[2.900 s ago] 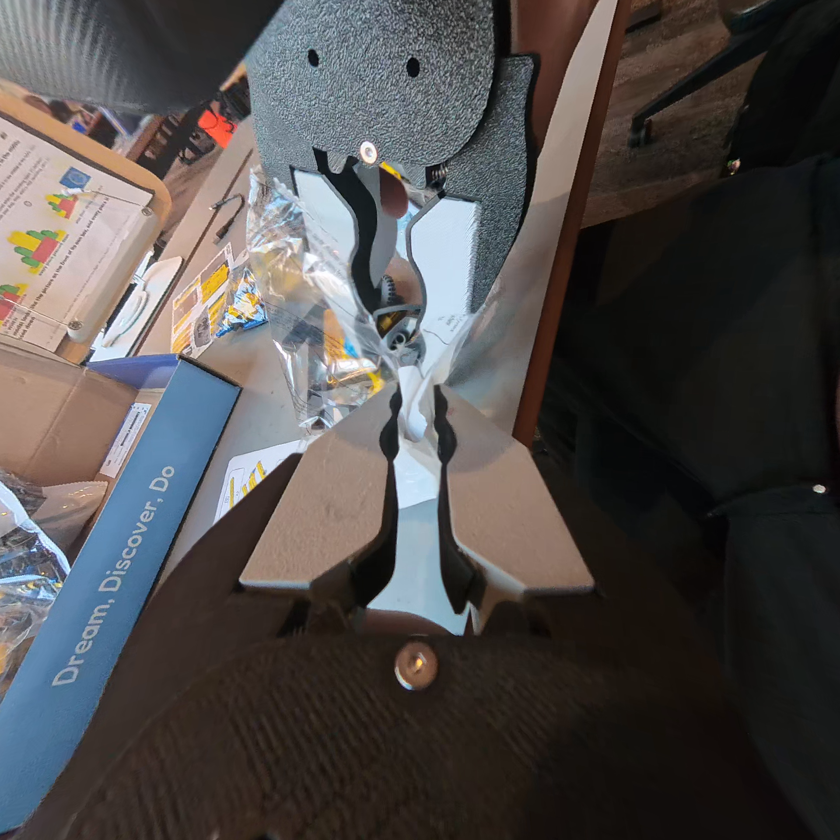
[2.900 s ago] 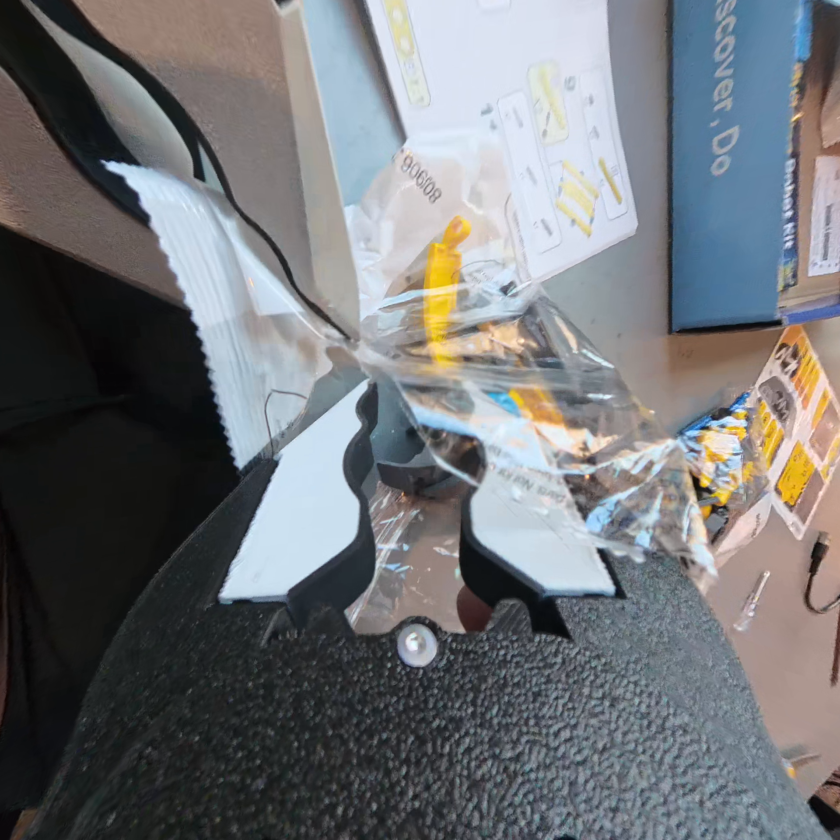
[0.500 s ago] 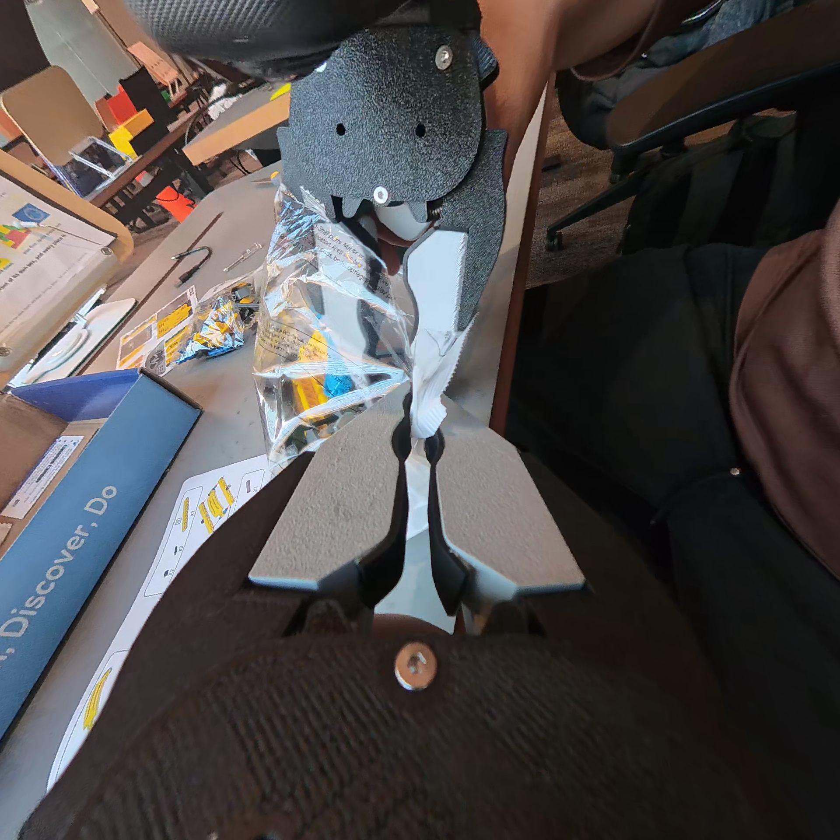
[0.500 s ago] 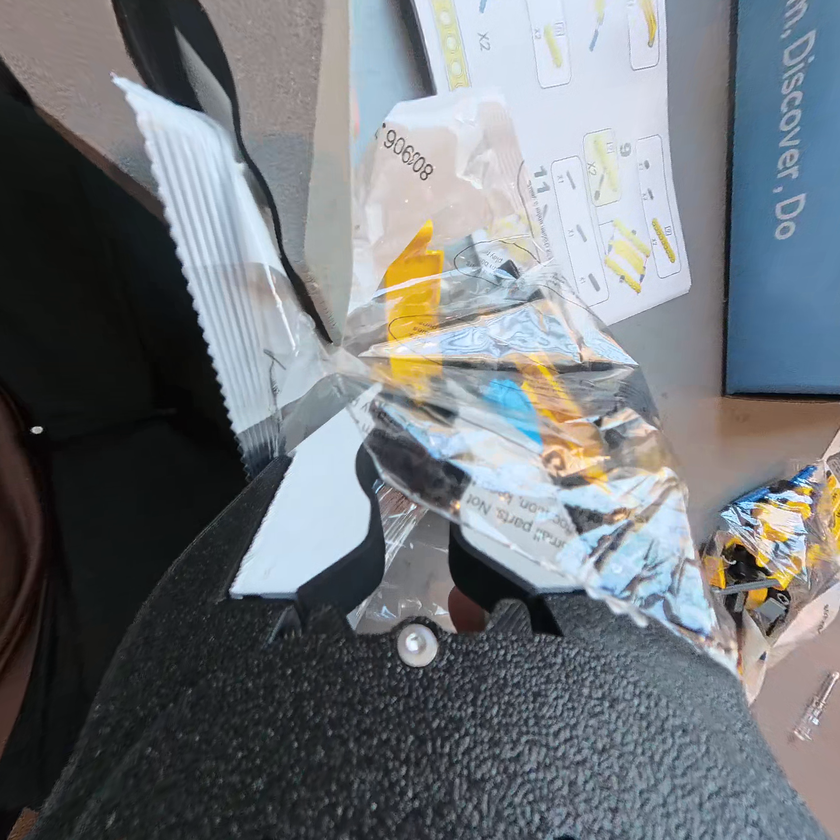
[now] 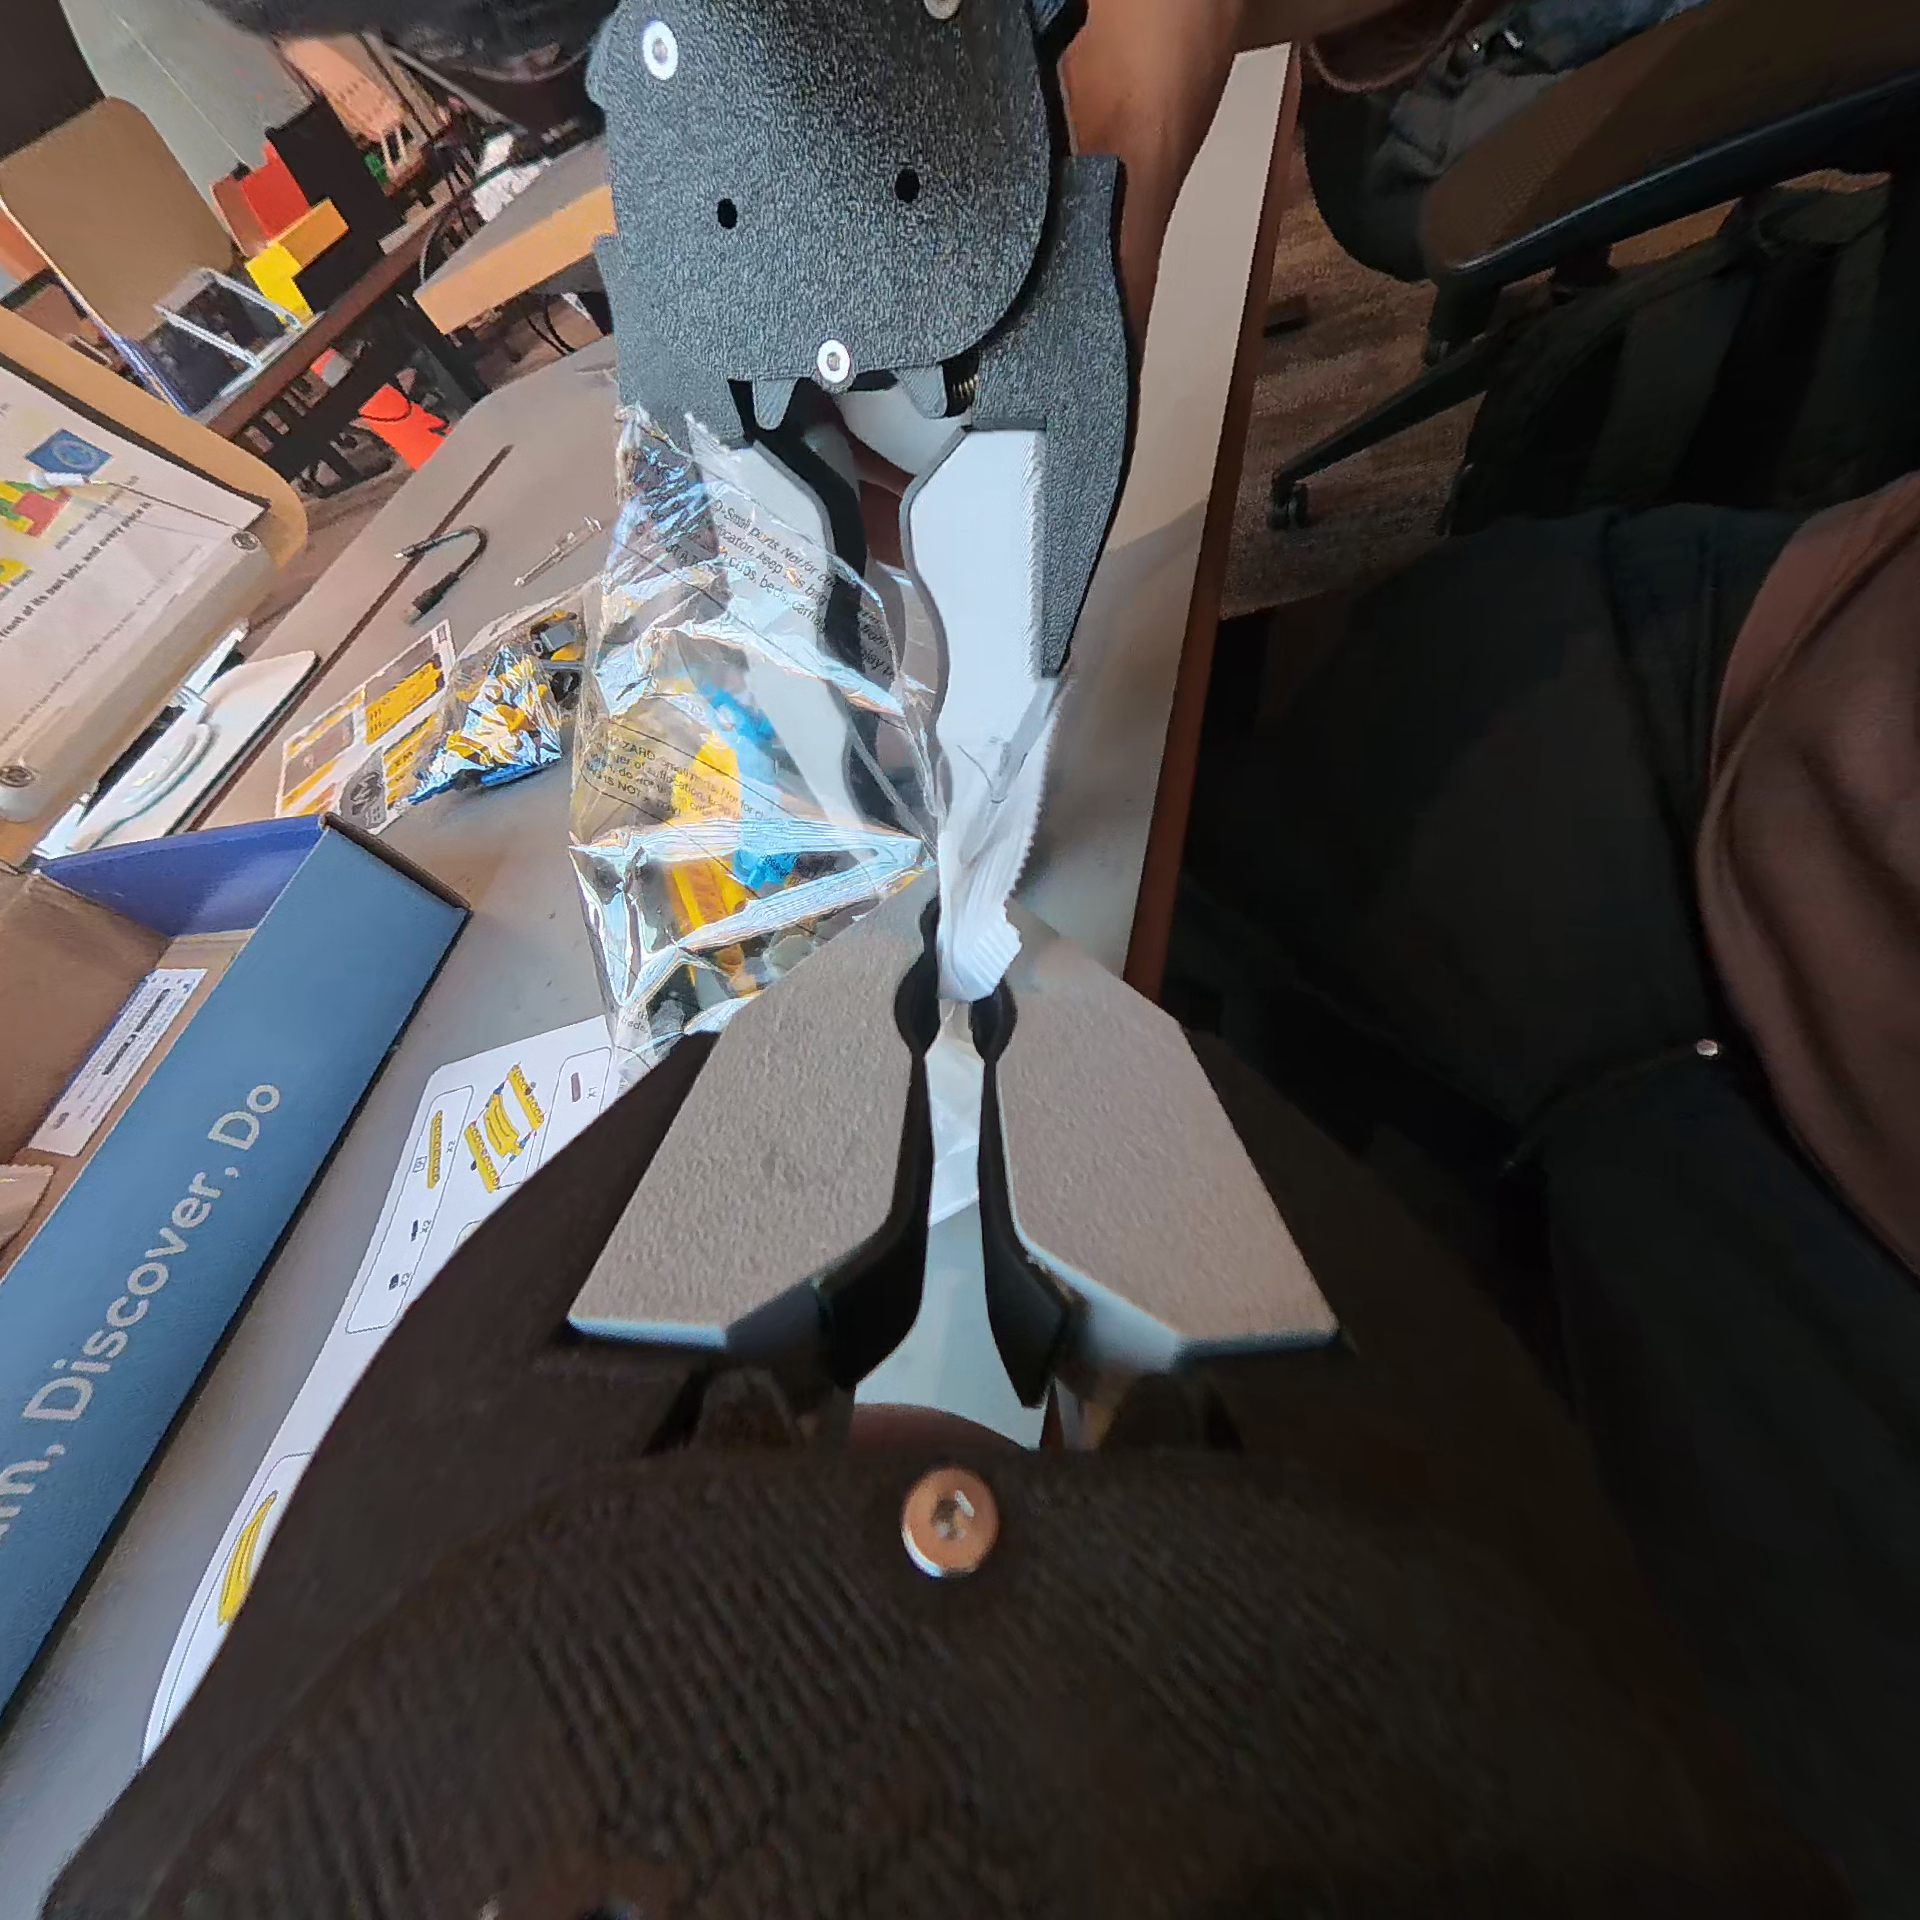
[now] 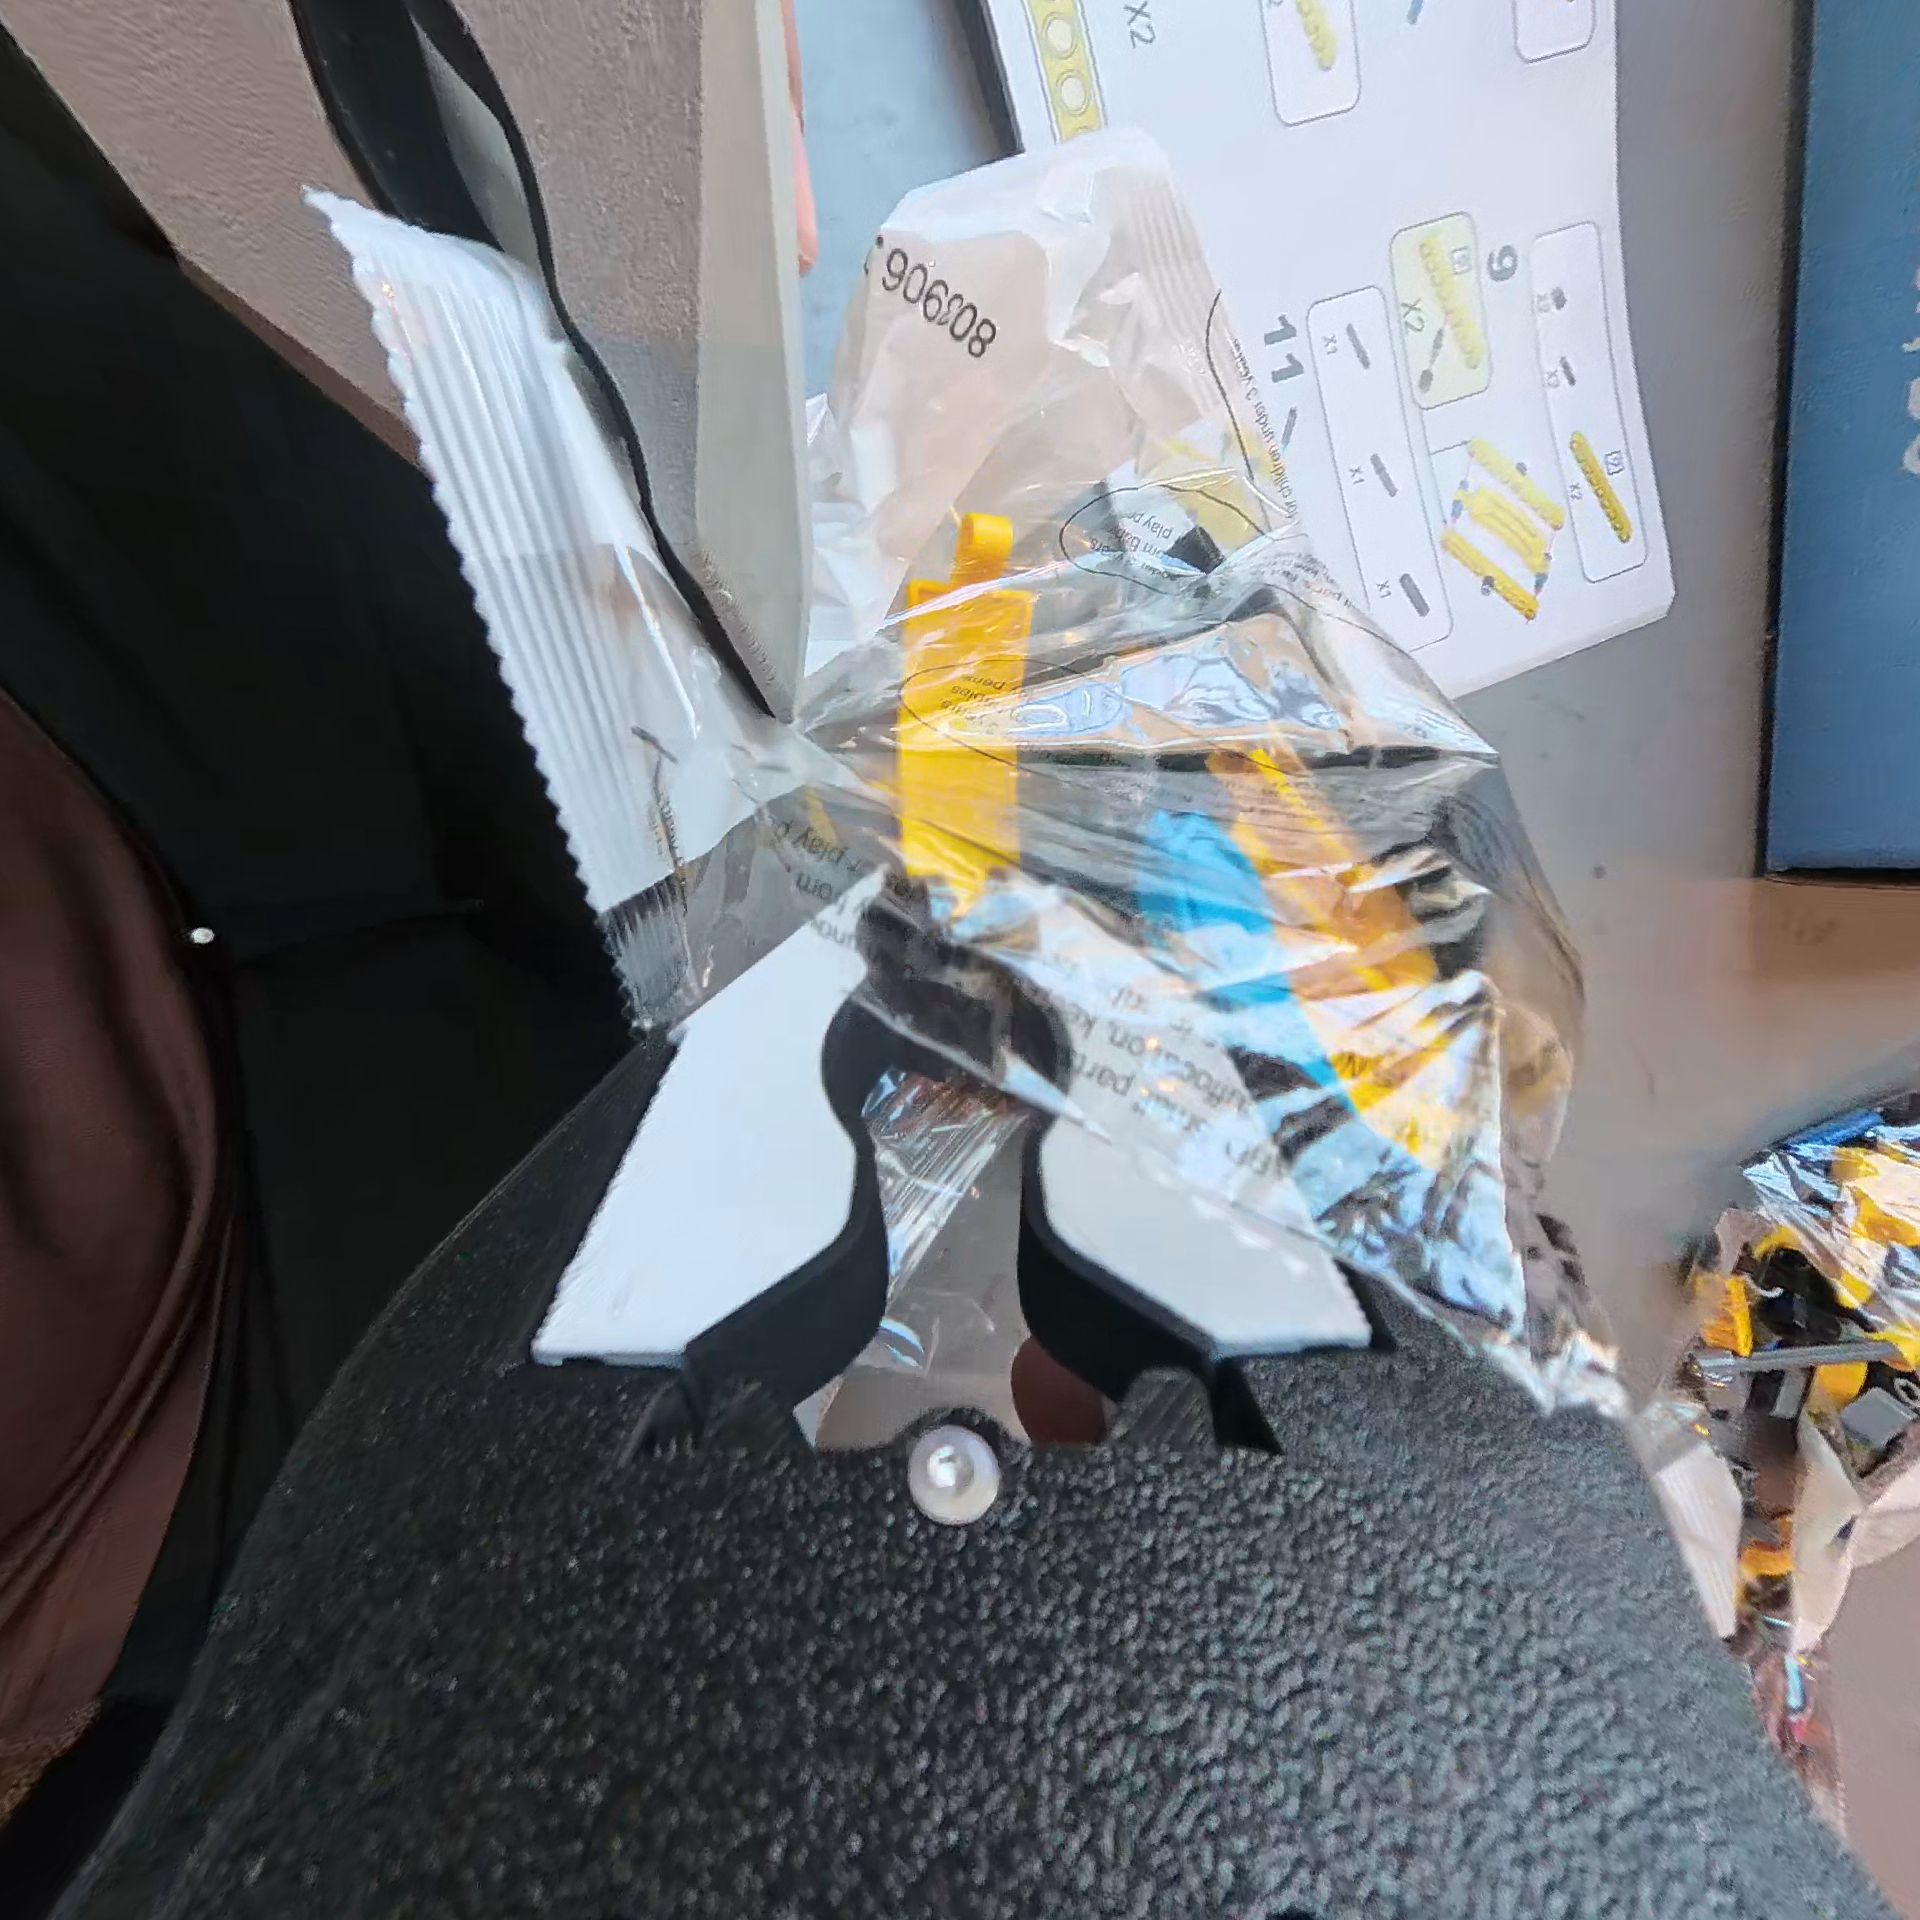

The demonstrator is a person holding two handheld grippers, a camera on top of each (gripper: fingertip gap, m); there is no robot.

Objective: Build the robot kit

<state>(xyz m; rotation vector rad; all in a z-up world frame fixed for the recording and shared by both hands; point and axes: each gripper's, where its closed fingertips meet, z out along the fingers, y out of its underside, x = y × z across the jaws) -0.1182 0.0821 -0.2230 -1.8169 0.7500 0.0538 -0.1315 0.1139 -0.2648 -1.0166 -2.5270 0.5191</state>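
Note:
A clear plastic bag (image 5: 727, 790) of yellow, blue and black toy parts hangs in the air between both grippers, above the table's near edge. My left gripper (image 5: 958, 997) is shut on the bag's white crimped seal strip (image 5: 987, 862). My right gripper (image 6: 951, 997) is shut on the bag's clear film (image 6: 1195, 831), a little way from that strip (image 6: 520, 520). In the left wrist view the right gripper (image 5: 914, 727) points back towards the camera. In the right wrist view the left gripper (image 6: 769, 686) comes in from the top left. The film is stretched and creased between them.
A grey table (image 5: 499, 914) holds a blue cardboard box (image 5: 208, 1143), a white instruction sheet (image 6: 1455, 260) and a second bag of parts (image 6: 1818, 1351). The table's wooden edge (image 5: 1195, 623) runs at the right. A seated person's dark lap (image 5: 1558, 831) lies beyond it. An office chair (image 5: 1558, 208) stands behind. Tip to tip, the grippers are about 6 centimeters apart.
Both grippers keep their hold. The right gripper has turned slightly and the bag's film looks pulled tighter between the two.

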